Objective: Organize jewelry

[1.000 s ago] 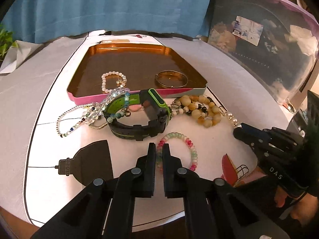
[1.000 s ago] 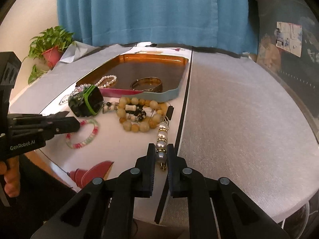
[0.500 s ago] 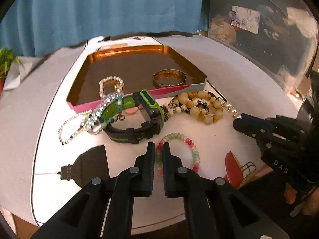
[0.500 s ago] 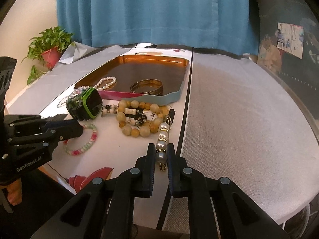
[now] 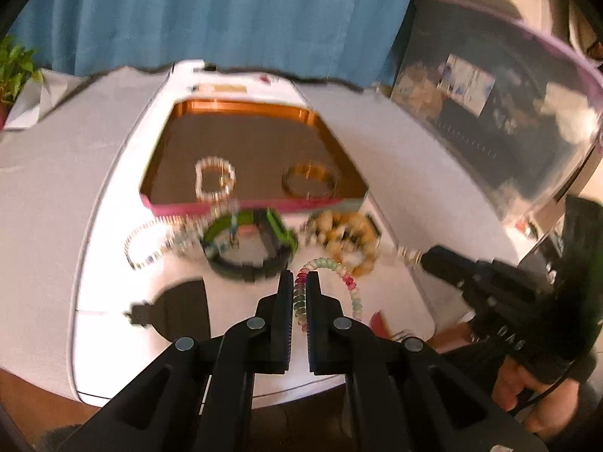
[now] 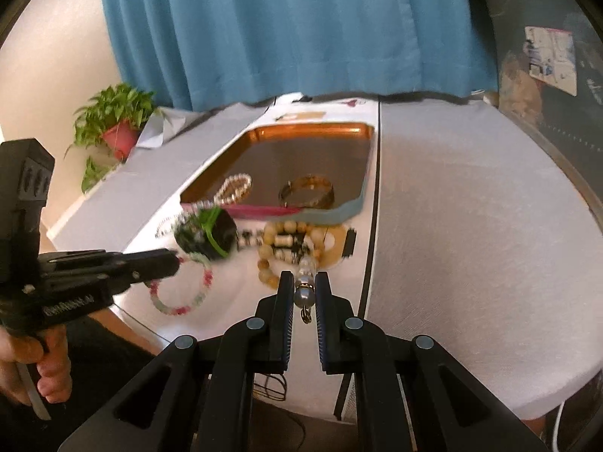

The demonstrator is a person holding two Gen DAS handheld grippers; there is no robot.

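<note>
My left gripper is shut on a pink, green and white bead bracelet, lifted off the white mat; the bracelet also shows in the right wrist view. My right gripper is shut on the end of a pearl strand that trails to a heap of tan wooden beads. A copper tray behind holds a pearl bracelet and a gold bangle. A green and black watch lies before the tray.
A clear bead necklace lies left of the watch. A potted plant stands far left. A blue curtain hangs behind the table. A clear storage bin stands at the right. The table's front edge is just below both grippers.
Both grippers have risen and pulled back. The left lifted the pink and green bracelet; the right drew the pearl strand up. The views are blurred from motion.
</note>
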